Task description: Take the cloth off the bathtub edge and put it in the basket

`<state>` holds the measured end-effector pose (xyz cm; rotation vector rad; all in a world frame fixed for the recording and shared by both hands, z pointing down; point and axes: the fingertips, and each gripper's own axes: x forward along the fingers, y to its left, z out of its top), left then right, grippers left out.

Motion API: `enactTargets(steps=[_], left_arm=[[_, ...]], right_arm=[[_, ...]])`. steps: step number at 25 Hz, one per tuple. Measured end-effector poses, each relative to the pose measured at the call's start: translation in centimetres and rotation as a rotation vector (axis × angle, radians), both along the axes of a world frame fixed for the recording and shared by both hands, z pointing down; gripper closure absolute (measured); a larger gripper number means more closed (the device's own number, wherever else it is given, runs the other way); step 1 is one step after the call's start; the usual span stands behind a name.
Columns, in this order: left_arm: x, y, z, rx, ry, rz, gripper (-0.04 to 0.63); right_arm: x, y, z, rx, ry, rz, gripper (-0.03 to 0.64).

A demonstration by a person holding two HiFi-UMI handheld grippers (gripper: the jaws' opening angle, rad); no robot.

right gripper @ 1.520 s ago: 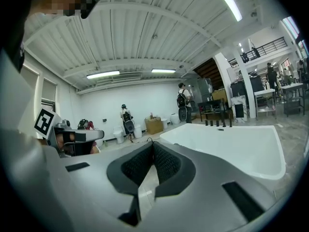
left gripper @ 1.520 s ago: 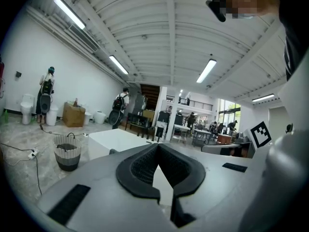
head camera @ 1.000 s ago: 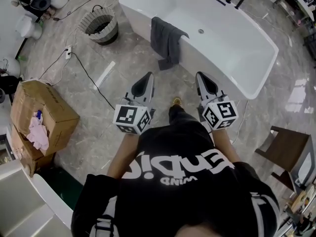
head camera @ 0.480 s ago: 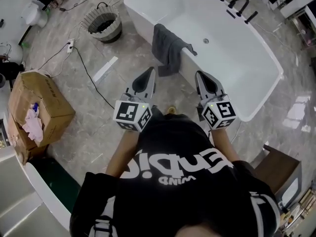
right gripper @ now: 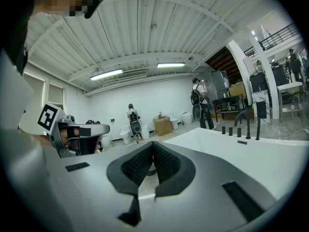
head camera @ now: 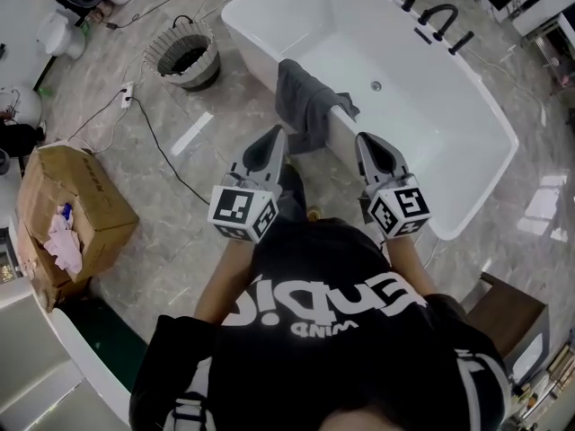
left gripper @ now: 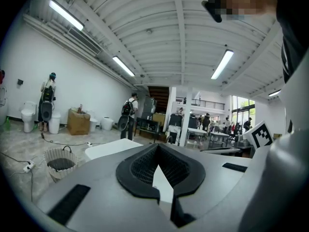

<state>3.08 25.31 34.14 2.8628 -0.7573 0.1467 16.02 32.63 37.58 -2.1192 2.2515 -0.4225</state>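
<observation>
Left gripper (head camera: 272, 138) and right gripper (head camera: 369, 142), jaws together and empty, point toward the grey cloth (head camera: 304, 102) draped over the bathtub edge (head camera: 252, 41), likely lining up a grasp.

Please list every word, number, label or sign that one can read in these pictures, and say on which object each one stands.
"WIND": small white print on the person's black shirt, as far as I can tell.
Large white letters on the same shirt: seen upside down and creased, not surely readable.
Left gripper and right gripper: square black-and-white markers on their cubes, patterns only, no words.
Cardboard box: no print legible.
</observation>
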Motion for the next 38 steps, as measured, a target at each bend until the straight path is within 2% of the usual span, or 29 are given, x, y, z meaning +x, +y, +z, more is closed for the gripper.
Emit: enactTargets(steps=[12, 21, 26, 38], left_arm=[[6.3, -11.8, -0.2, -0.006, 0.010, 0.100, 0.584], [10.0, -21.1, -1.6, 0.005, 0.008, 0.224, 0.584], [12.5, -23.8, -2.3, 0.006, 0.020, 0.263, 0.584], [16.3, -27.1, -1.1, -0.033, 0.009, 0.261, 0.584]], right_arm=[[4.8, -11.2, -0.4, -0.018, 0.022, 0.058, 0.603], [7.3, -19.2, -2.0, -0.009, 0.024, 0.173, 0.603], [8.9, -21.4, -2.3, -0.021, 0.027, 0.205, 0.603], [13.4, -24.6, -1.6, -0.042, 0.019, 0.221, 0.603]])
